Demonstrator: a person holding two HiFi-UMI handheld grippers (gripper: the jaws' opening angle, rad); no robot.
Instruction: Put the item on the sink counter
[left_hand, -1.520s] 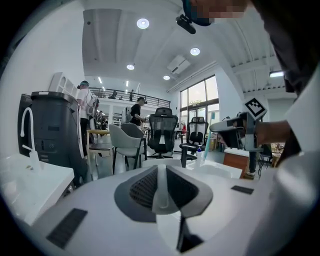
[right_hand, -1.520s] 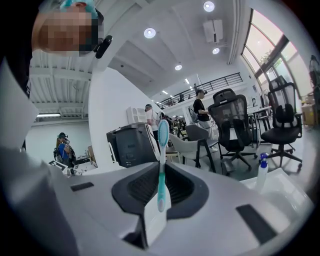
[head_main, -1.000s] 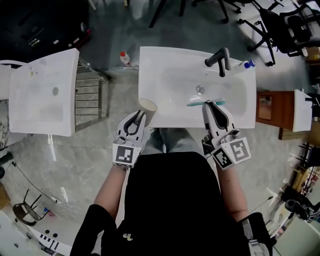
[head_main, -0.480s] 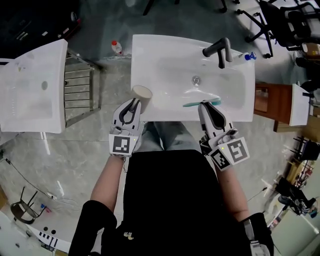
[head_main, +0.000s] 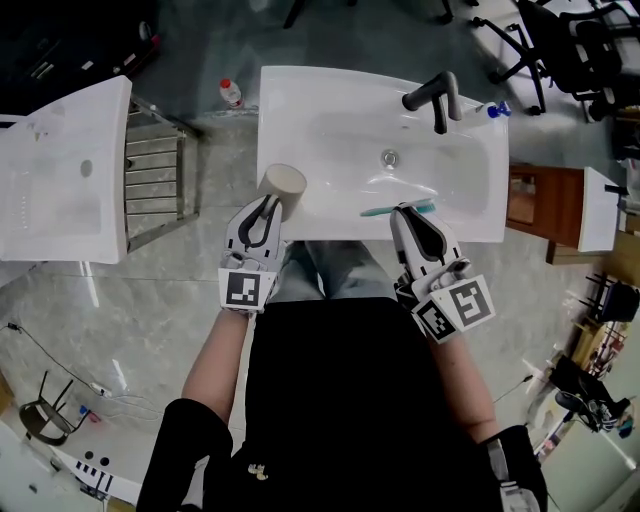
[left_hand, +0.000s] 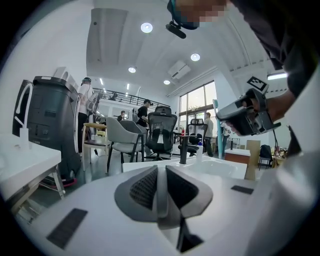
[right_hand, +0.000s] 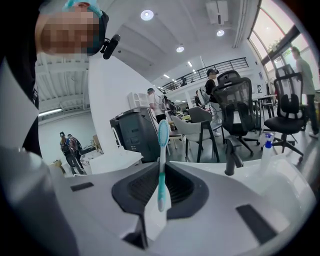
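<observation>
Toothbrush (head_main: 380, 211) sits crosswise in forward-pointing right claw (head_main: 404, 212) above sink (head_main: 300, 105)

Steep overhead onto sink (head_main: 320, 120) (shared)

The person's bare left forearm (head_main: 214, 362) and right forearm (head_main: 463, 388) reach forward side by side from a black-shirted torso. The left gripper (head_main: 268, 203) leans slightly inward, its jaws pinched on the wall of a beige cup (head_main: 284, 181). The right gripper (head_main: 401, 211) also tilts inward, its jaws clamped tight on a teal-and-white toothbrush (head_main: 375, 211).
</observation>
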